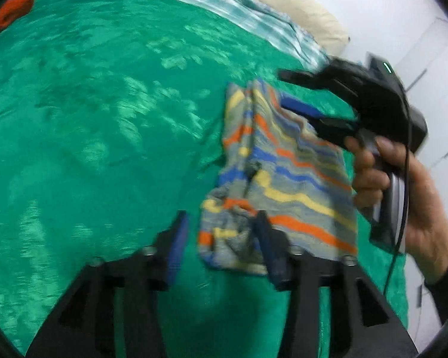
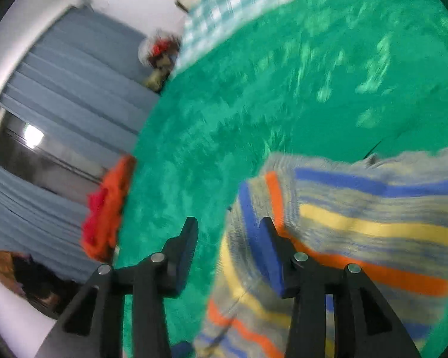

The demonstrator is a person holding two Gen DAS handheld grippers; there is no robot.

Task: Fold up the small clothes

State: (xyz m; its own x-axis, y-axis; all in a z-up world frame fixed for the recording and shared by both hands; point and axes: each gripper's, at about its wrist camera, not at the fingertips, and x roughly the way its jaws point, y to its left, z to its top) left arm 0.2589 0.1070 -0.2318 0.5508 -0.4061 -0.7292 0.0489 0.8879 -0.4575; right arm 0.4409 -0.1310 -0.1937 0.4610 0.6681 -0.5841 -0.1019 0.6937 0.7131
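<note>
A small striped garment (image 1: 280, 176), grey with blue, orange and yellow stripes, lies folded on the green bedspread (image 1: 104, 119). My left gripper (image 1: 221, 232) is open at its near left corner, with the right finger over the cloth edge. My right gripper (image 1: 286, 89) is open over the garment's far right corner, held by a hand (image 1: 403, 185). In the right wrist view the right gripper (image 2: 228, 232) is open, its right finger on the garment (image 2: 358, 223), its left finger over the bedspread (image 2: 254, 104).
A checked teal sheet (image 1: 224, 6) and a cream pillow (image 1: 298, 3) lie at the far end of the bed. An orange-red cloth (image 2: 107, 214) sits at the bed's edge, also in the left wrist view (image 1: 9, 12). Blue curtains (image 2: 68, 89) hang beyond.
</note>
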